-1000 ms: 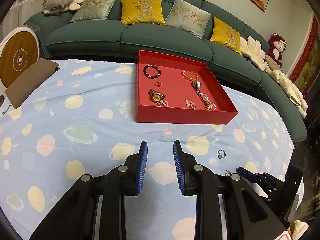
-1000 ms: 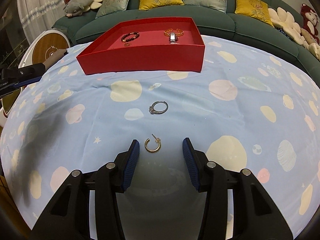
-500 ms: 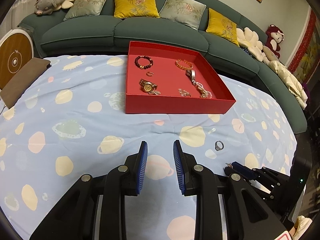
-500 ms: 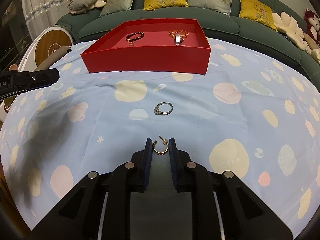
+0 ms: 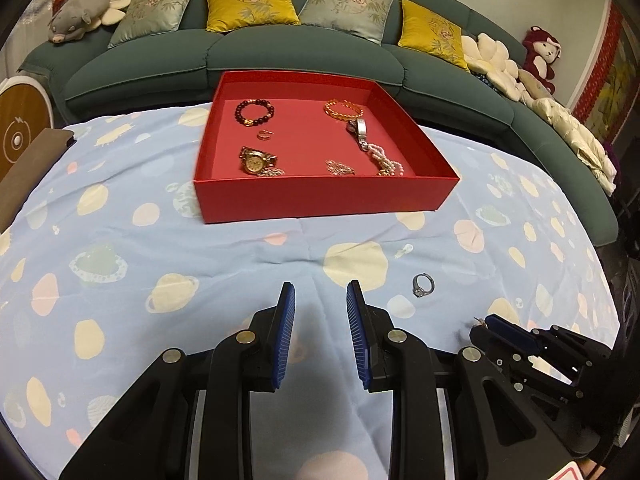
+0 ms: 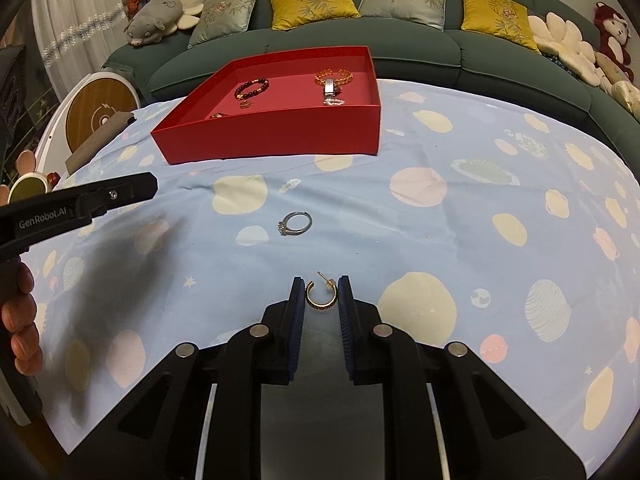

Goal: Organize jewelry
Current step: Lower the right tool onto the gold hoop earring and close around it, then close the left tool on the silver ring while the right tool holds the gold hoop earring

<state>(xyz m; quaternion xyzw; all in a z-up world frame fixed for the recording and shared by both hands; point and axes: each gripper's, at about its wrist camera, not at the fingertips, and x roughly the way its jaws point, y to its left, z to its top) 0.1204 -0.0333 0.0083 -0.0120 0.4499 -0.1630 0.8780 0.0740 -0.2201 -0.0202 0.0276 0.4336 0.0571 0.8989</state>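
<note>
My right gripper (image 6: 321, 286) is shut on a gold hoop earring (image 6: 321, 299), which is pinched between the blue pads just above the spotted blue cloth. A silver ring (image 6: 295, 224) lies on the cloth a little ahead of it and also shows in the left wrist view (image 5: 423, 285). Further back stands the red tray (image 6: 272, 142), holding bracelets, watches and small pieces. My left gripper (image 5: 320, 292) hovers over the cloth before the tray (image 5: 320, 200), open a narrow gap with nothing between the pads. The right gripper (image 5: 494, 324) shows low at the right there.
A green sofa (image 5: 304, 56) with cushions and plush toys curves behind the table. A round white and wood device (image 6: 100, 114) and a brown pad (image 5: 24, 164) sit at the left. The left gripper (image 6: 116, 192) and a person's fingers (image 6: 20, 320) fill the right view's left edge.
The right jaws have shut on the gold earring that lay between them. The left gripper has moved nearer the right gripper and lower; the tray now sits more centred in its view.
</note>
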